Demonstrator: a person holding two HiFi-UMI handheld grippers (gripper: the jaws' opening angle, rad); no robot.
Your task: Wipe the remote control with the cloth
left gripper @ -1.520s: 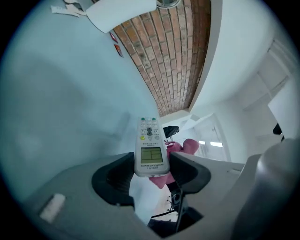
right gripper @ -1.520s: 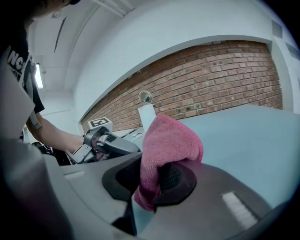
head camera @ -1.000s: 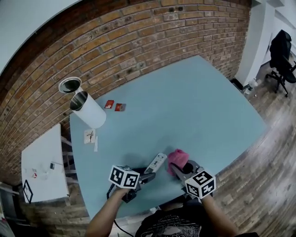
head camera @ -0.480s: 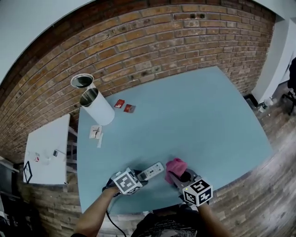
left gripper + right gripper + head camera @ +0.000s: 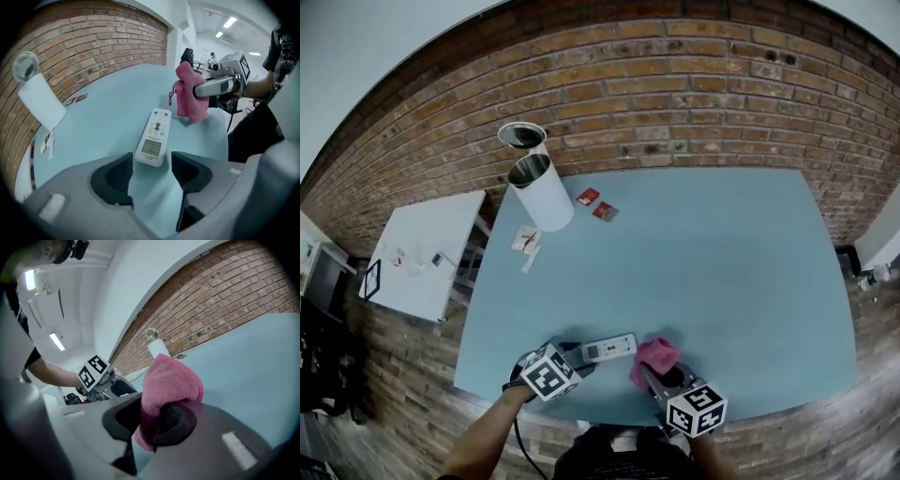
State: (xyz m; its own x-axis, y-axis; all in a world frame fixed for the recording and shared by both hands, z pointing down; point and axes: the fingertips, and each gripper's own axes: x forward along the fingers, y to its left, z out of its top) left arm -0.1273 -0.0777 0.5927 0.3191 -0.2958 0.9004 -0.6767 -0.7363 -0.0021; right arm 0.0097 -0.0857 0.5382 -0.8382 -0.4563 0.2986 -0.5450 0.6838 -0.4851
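Brick wall backs the pale blue desk [image 5: 703,253] in the head view; the remote control [image 5: 609,349] lies flat close to the desk's near edge, its long axis running across you, from your left gripper [image 5: 579,362] at one end toward the pink cloth [image 5: 654,356] just beside the other; your right gripper [image 5: 661,375] carries that cloth. From the left gripper view, the remote points straight away from the jaws, display end nearest; the jaws are opening, with that near end between their tips and neither pad pressing on it. From the right gripper view, the jaws are clamped on a fold of the cloth, which bunches up above them; the wipe most likely falls to your right hand, sweeping leftward along the remote's length.
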